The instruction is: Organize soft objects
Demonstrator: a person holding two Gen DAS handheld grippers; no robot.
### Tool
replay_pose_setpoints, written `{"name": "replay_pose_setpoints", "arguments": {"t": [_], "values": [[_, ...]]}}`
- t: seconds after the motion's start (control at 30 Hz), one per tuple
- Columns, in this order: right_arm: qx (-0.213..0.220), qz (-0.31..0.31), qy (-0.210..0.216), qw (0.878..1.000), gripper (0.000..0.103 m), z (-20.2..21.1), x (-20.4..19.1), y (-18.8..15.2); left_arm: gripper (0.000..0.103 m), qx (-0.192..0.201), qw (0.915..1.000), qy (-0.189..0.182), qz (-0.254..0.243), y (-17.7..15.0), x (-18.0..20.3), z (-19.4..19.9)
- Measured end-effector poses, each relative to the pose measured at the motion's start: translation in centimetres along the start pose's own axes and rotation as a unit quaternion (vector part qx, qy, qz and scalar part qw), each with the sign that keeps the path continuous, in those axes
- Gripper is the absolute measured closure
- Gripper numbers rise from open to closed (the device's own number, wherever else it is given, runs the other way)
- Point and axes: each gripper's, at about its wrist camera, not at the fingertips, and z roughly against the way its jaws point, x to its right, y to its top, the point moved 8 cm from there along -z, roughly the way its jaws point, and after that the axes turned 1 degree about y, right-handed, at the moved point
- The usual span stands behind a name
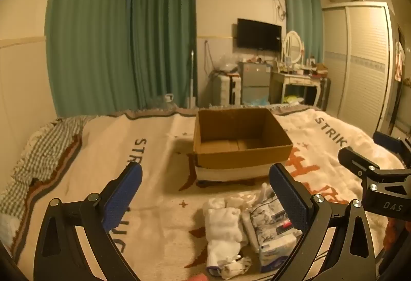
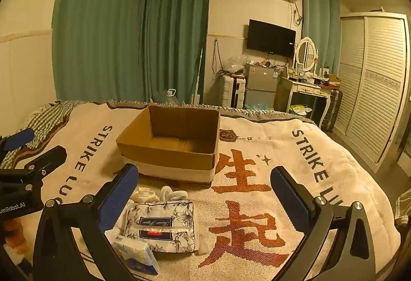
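Observation:
An open, empty cardboard box [image 1: 241, 137] stands on the bed; it also shows in the right wrist view [image 2: 174, 144]. In front of it lies a small pile: white socks [image 1: 223, 219], a floral tissue pack [image 1: 269, 222] [image 2: 164, 224], a smaller blue tissue pack [image 2: 136, 252] and white cloth [image 2: 159, 193]. My left gripper [image 1: 205, 191] is open and empty, hovering just above the pile. My right gripper [image 2: 205, 193] is open and empty, to the right of the pile. Each gripper shows at the edge of the other's view [image 1: 372, 173] [image 2: 28, 168].
The bed is covered by a cream blanket [image 2: 257, 204] with orange characters and "STRIKE LUCK" lettering. A checked cloth [image 1: 41, 152] lies at the left edge. Beyond the bed are green curtains, a dresser with mirror [image 2: 305, 80], a small fridge, and a wardrobe [image 2: 372, 80].

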Motion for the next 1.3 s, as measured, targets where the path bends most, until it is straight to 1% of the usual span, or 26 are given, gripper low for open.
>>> {"name": "replay_pose_setpoints", "arguments": {"t": [0.13, 0.3, 0.4, 0.5, 1.3], "values": [[0.003, 0.003, -0.001, 1.000, 0.000, 0.00, 0.00, 0.22, 0.002, 0.002, 1.0000, -0.002, -0.003, 0.09, 0.09, 0.21], [0.005, 0.006, -0.003, 1.000, 0.000, 0.07, -0.42, -0.03, 0.002, -0.001, 1.0000, -0.002, 0.003, 0.09, -0.83, 0.17], [0.005, 0.005, -0.003, 1.000, 0.000, 0.34, -0.21, -0.13, 0.002, -0.001, 1.0000, -0.002, -0.001, 0.21, -0.43, -0.06], [0.000, 0.007, -0.002, 1.000, 0.000, -0.26, -0.42, 0.03, 0.002, 0.000, 1.0000, -0.001, -0.002, 0.12, -0.25, -0.05], [-0.003, 0.008, 0.000, 1.000, 0.000, -0.31, -0.62, -0.08, 0.002, 0.002, 1.0000, 0.002, -0.002, -0.05, -0.63, -0.06]]}}
